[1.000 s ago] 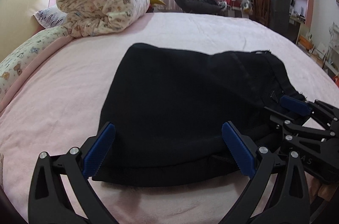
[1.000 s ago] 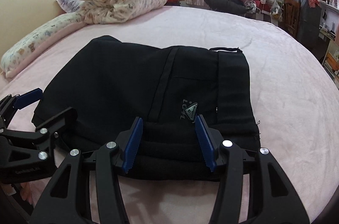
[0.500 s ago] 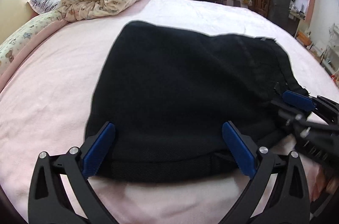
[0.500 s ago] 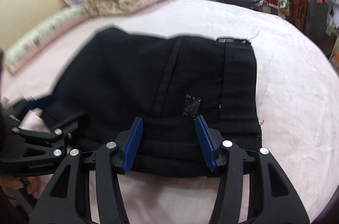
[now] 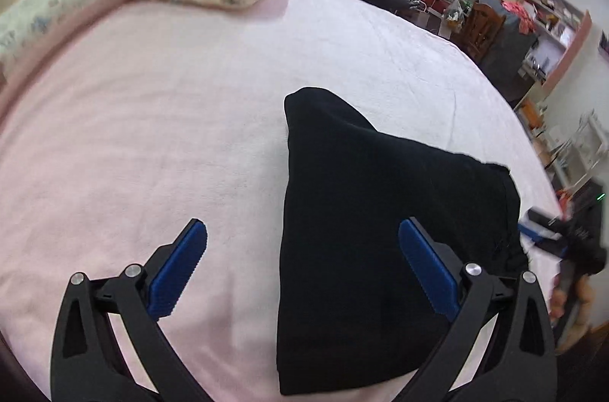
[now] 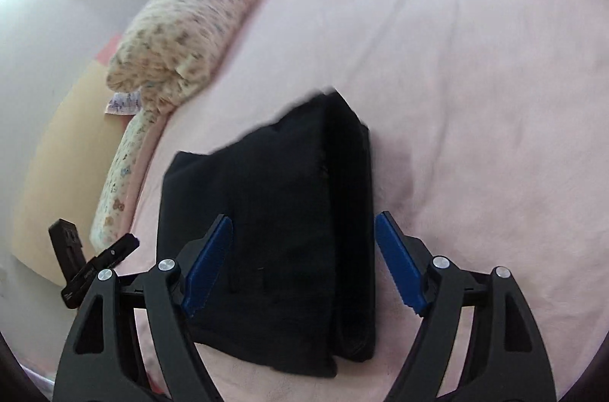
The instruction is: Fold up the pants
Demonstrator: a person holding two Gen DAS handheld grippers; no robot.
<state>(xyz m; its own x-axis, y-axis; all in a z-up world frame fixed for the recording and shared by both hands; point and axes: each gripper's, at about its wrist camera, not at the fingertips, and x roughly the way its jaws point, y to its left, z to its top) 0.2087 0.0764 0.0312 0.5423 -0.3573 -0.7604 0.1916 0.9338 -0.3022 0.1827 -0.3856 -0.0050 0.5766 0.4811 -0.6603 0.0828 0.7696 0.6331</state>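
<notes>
Left gripper (image 5: 302,274) released; right gripper (image 6: 302,263) opening, clear of pants (image 6: 274,231) | folded on bed (image 6: 475,97) | likely last step: withdraw.

Both tools off, angled down.
Left tool (image 5: 302,265) jaws wide apart, gripping nothing; right tool (image 6: 304,259) jaws opening, pads clear.

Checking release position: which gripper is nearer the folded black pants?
Right. The right gripper, jaws opening, straddles the folded black pants; the left gripper, open, sits off their left edge, mostly over pink sheet.
</notes>
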